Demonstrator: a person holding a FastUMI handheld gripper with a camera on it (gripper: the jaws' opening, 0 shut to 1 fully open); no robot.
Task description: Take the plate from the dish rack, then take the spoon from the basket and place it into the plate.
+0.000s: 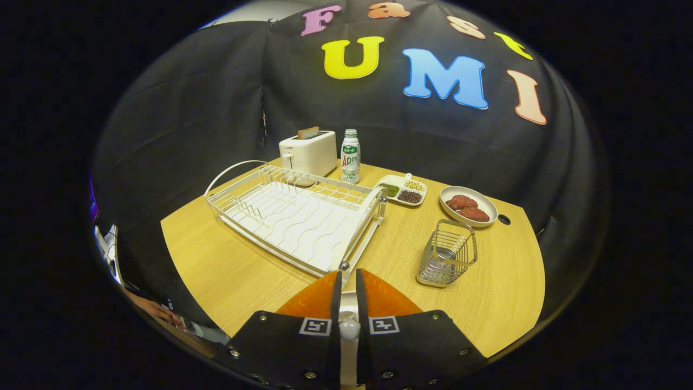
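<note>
1. The fingers (348, 287) are drawn nearly together, a narrow gap between them; a white object shows in that gap, possibly the plate (349, 299), though whether both fingers press on it cannot be told.
2. The dish rack (295, 216) lies on the wooden table (227, 265) just ahead of the fingers, toward 11 o'clock, its slots bare.
3. The wire basket (448, 253) stands near the fingers at about 1 o'clock; the spoon inside cannot be made out.
4. Beyond the rack stand a toaster (308, 153) and a bottle (350, 156).
5. At 1 o'clock, farther off, sit a divided tray (403, 190) and a bowl (468, 206).
</note>
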